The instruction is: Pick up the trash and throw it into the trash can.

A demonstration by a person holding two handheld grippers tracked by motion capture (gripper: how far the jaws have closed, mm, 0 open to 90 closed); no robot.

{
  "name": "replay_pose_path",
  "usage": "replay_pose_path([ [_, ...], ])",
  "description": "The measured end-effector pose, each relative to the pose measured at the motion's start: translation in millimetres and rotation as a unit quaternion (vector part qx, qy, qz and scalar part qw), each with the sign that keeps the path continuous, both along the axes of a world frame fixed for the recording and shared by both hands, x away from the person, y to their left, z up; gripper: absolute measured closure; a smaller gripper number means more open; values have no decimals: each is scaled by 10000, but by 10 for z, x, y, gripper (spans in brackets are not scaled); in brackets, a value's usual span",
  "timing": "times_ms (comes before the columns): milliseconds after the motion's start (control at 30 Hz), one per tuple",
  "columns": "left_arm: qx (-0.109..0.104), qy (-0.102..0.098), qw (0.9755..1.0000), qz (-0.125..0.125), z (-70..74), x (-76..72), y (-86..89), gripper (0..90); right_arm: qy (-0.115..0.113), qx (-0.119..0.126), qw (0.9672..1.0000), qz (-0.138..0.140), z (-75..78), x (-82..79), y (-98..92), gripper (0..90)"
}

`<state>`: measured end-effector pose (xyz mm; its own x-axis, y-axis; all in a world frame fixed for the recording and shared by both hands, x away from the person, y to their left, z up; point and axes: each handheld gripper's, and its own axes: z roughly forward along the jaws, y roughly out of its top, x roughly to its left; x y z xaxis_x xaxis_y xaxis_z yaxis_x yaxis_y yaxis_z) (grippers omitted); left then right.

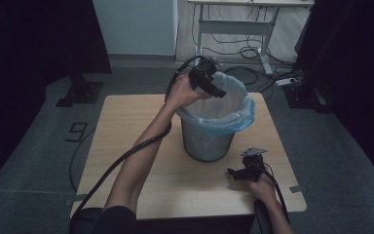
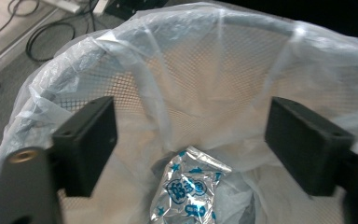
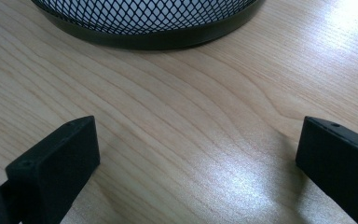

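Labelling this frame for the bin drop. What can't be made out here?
- Wrapper: left gripper view, cut off by the bottom edge; print too blurred to read.
- Bin inside: high view, its bag and the left claw hide the bottom.
- Bin top: right gripper view, cut off by the top edge above the base.
- Right claw: high view, dim and small; the gap between its jaws is hard to read there.

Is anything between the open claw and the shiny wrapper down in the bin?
Nothing visible. The left gripper hangs open over the bin, and the silver wrapper lies below inside the plastic liner, in plain sight between its jaws.
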<state>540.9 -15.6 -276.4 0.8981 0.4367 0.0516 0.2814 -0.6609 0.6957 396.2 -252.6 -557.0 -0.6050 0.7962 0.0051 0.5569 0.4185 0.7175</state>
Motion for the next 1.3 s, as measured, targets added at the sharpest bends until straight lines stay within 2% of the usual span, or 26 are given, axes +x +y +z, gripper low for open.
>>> replay_pose_path([
  [100,-4,-41,10000,-31,18,-52,74,129,-3,-1,10000,0,0,-1,1,0],
  [300,-51,-74,10000,-17,44,-119,281,0,-5,-2,10000,-1,0,-2,3,0],
  [567,-215,-148,9996,136,34,-187,564,0,-7,-9,10000,1,0,-2,2,0],
  [867,-364,-190,9990,199,5,-236,803,0,-8,-2,10000,0,0,-2,3,0],
  [900,-441,-198,9986,222,-7,-254,860,0,-7,-2,10000,0,0,-2,3,0],
  [1133,-542,-236,9978,292,-33,-305,1050,0,-7,-4,10000,1,0,-2,3,0],
  [1300,-588,-269,9972,371,-49,-350,1248,0,-10,-12,10000,3,0,-1,2,0],
])
